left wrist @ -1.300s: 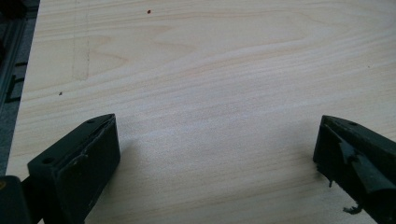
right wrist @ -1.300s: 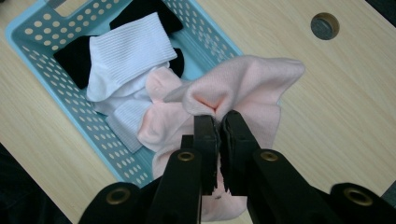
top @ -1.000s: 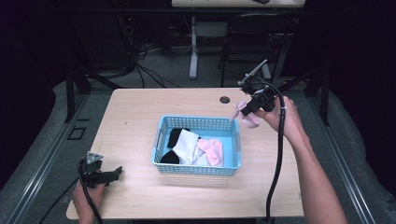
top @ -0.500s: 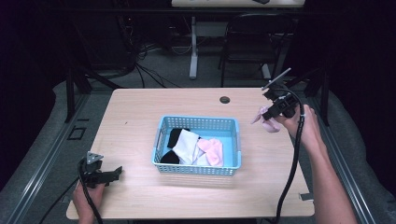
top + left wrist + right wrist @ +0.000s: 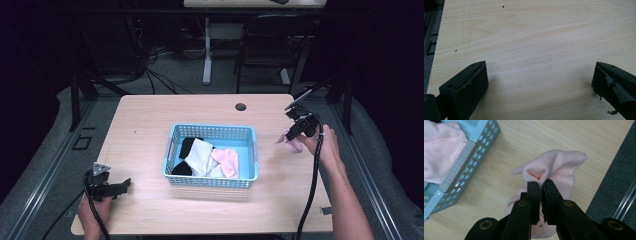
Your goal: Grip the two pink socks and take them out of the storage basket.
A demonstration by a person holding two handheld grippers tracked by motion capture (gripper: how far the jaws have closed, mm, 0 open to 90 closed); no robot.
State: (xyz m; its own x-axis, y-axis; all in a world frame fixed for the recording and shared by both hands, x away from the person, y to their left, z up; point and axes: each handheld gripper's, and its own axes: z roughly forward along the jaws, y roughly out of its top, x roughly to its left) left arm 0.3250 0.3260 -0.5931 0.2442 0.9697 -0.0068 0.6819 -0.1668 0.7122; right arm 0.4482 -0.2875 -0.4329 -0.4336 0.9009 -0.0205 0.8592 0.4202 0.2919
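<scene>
Wooden table (image 5: 150,125) with one blue basket (image 5: 210,135) in the middle.

Two claws work here. The right gripper (image 5: 540,187) is squeezed tight on one pink sock (image 5: 556,165), just beside the basket's right side. The left gripper (image 5: 539,82) sits wide apart, holding nothing. Inside the basket lie black, white and pink socks (image 5: 205,157). No writing shows.
</scene>
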